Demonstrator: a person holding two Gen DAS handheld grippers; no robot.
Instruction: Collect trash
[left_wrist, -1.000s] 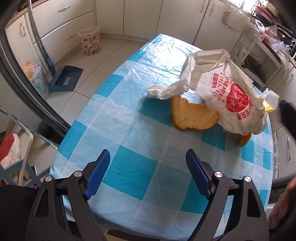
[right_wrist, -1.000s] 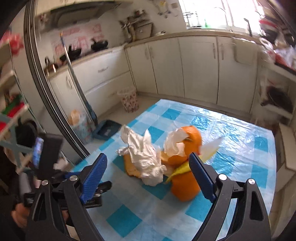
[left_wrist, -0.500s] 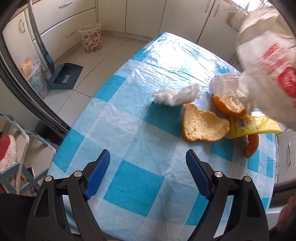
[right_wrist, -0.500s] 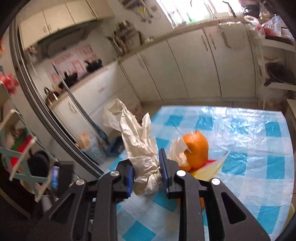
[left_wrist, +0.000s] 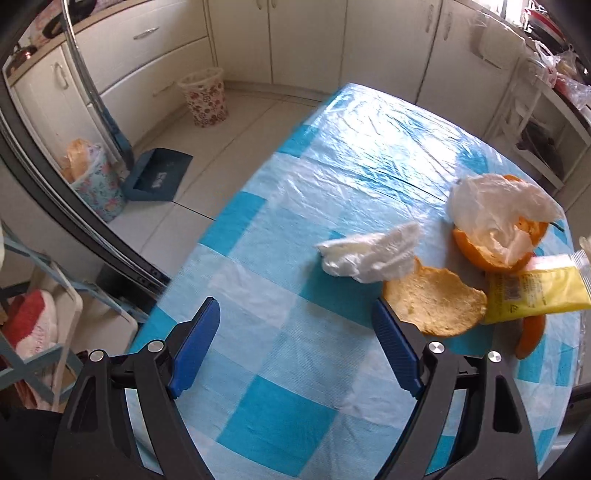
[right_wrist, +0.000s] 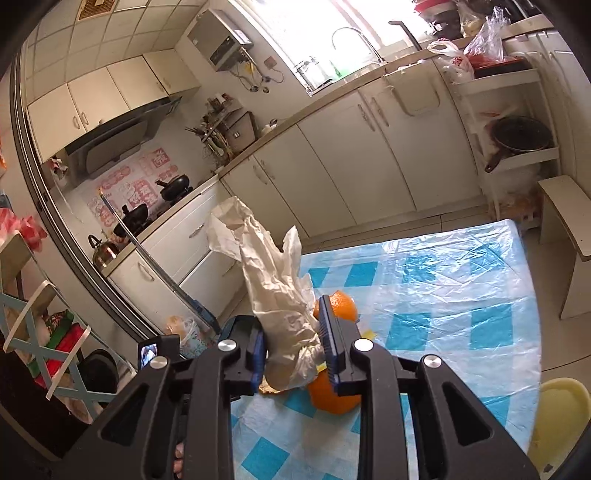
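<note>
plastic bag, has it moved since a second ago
Yes. The plastic bag lay on the table over the orange peel a second ago; now it is lifted off, clamped in the right gripper, which has just been closing.

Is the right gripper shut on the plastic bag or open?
Shut on it. The right gripper has its blue pads pressed against the bunched neck of the white plastic bag, which rises crumpled between them.

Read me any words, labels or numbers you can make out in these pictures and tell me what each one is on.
Nothing can be read with confidence.
Yellow plastic packet: a square code and small print, too blurred.
Pink and red paper-cut sheets on the wall behind the stove: large characters, too blurred.
Blue dustpan on the floor: a white mark, unreadable.
</note>
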